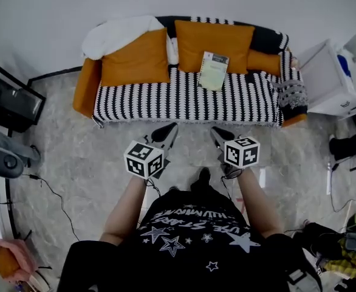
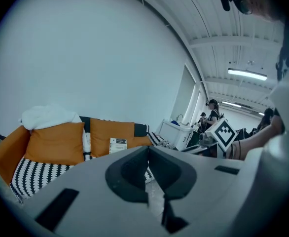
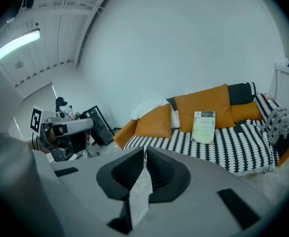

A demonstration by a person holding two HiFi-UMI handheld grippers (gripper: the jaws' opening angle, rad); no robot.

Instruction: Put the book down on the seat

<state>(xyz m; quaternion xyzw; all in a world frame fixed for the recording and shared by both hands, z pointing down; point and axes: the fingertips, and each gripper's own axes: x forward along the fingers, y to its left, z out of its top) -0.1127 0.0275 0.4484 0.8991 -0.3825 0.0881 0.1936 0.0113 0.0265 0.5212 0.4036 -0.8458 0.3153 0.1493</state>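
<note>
Quick look from my end: the book (image 1: pixel 213 71) is on the sofa (image 1: pixel 166 102), a thin flat rectangle with a pale green cover and a darker band across the top. Its bottom edge sits on the seat, right of the sofa's middle, and it leans back against the big orange cushion (image 1: pixel 214 38). The sofa has a knitted-looking black-and-white cover in wavy stripes, with smooth orange arms poking out at both ends. There's a second square orange cushion (image 1: pixel 135 58) on the sofa's left half, a soft white blanket (image 1: pixel 120 32) bunched over its left back corner, and a small orange bolster (image 1: pixel 264 61) tucked in at its right end. A grey fringed throw (image 1: pixel 292 96) hangs over the sofa's right arm. The left hand-held gripper (image 1: pixel 171 128) and the right hand-held gripper (image 1: pixel 215 132) are both out in front of the sofa, well clear of it, over the glossy grey stone-pattern floor (image 1: pixel 93 157). Both point toward the seat. In the left gripper view the two dark ribbed pads (image 2: pixel 134 174) meet at the tips with nothing between them. The right gripper view shows the same thing, jaws closed tip to tip and empty, with the book (image 3: pixel 203 127) propped up on the sofa beyond them. A boxy white cabinet (image 1: pixel 330 81) stands just off the sofa's right end.
</note>
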